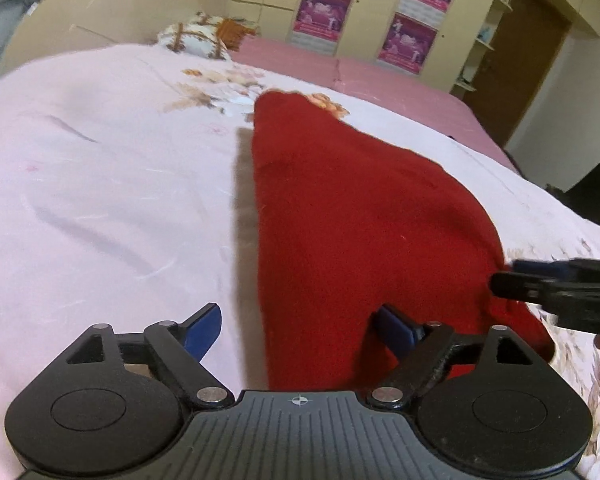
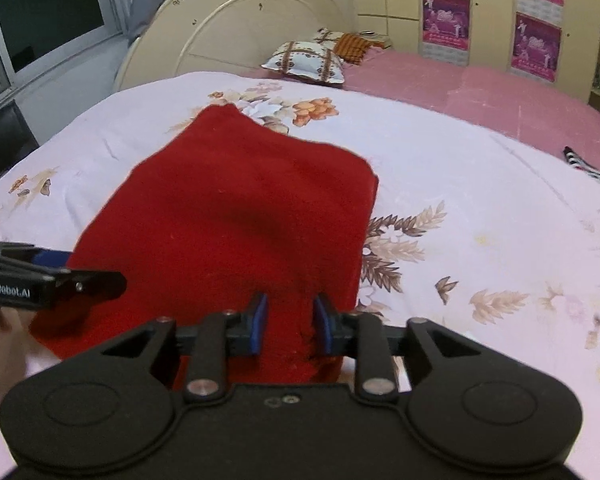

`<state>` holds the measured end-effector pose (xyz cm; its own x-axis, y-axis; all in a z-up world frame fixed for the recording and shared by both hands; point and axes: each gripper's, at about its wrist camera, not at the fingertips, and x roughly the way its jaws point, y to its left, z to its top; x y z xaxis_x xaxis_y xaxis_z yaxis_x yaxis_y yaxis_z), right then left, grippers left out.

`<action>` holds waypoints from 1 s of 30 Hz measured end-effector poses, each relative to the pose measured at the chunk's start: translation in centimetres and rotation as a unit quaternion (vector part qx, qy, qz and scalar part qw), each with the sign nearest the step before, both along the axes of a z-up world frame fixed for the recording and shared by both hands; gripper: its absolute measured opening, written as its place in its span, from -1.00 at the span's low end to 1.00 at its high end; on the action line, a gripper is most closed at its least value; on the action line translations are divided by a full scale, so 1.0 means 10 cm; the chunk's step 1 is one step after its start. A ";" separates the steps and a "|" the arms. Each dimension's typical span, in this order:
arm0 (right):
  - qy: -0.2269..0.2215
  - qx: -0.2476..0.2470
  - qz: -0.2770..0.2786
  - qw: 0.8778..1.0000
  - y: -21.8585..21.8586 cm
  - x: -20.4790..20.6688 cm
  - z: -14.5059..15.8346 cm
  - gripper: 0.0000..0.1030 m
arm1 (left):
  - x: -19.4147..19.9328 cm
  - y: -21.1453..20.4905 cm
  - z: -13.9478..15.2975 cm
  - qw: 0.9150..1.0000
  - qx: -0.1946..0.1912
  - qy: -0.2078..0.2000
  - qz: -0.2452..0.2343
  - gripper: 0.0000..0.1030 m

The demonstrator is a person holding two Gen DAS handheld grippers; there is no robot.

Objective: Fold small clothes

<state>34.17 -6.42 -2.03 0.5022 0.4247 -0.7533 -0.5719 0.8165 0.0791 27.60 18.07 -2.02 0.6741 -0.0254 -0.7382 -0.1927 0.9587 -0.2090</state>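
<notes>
A red knitted garment (image 1: 352,216) lies flat on the pale flowered bedspread (image 1: 100,168), folded into a long shape. My left gripper (image 1: 300,328) stands open over the garment's near left edge, one blue pad off the cloth and the other above it. My right gripper (image 2: 291,324) hovers over the near end of the garment (image 2: 240,216), its blue pads apart with red cloth showing between them and a small ridge of cloth beside the right pad. Each gripper shows in the other's view: the right gripper (image 1: 504,278) at the garment's right edge, the left gripper (image 2: 80,270) at its left edge.
The bedspread (image 2: 480,184) covers the near part of a bed with a pink sheet (image 2: 480,88) beyond. Patterned pillows (image 2: 308,62) lie by the cream headboard (image 2: 228,24). A striped item (image 2: 584,164) lies at the far right. Wardrobe doors with posters (image 2: 446,20) stand behind.
</notes>
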 end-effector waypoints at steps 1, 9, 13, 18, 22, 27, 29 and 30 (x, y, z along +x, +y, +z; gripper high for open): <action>-0.007 0.016 0.000 1.000 -0.06 -0.10 0.09 0.23 | -0.09 -0.02 0.08 1.000 0.004 -0.004 0.002 0.73; -0.028 0.075 0.000 0.997 -0.44 -1.08 0.68 0.48 | -1.06 -0.29 0.74 0.998 0.023 -0.053 -0.007 0.99; -0.048 0.099 -0.012 0.994 -0.55 -1.60 0.88 0.58 | -1.57 -0.44 0.88 0.997 0.033 -0.075 -0.011 0.99; -0.051 0.114 -0.063 0.990 -0.60 -2.11 0.95 0.62 | -2.12 -0.55 0.90 0.996 0.024 -0.083 -0.006 0.99; -0.069 0.105 -0.116 0.985 -0.62 -2.36 0.96 0.67 | -2.37 -0.60 0.92 0.995 0.032 -0.091 -0.016 0.99; -0.075 0.097 -0.132 0.984 -0.66 -2.51 0.97 0.68 | -2.53 -0.61 0.96 0.995 0.031 -0.097 -0.020 0.99; -0.078 0.092 -0.132 0.984 -0.65 -2.54 0.99 0.68 | -2.56 -0.60 0.97 0.994 0.030 -0.101 -0.018 0.99; -0.080 0.094 -0.132 0.984 -0.65 -2.57 0.99 0.68 | -2.58 -0.62 0.98 0.994 0.031 -0.103 -0.020 0.99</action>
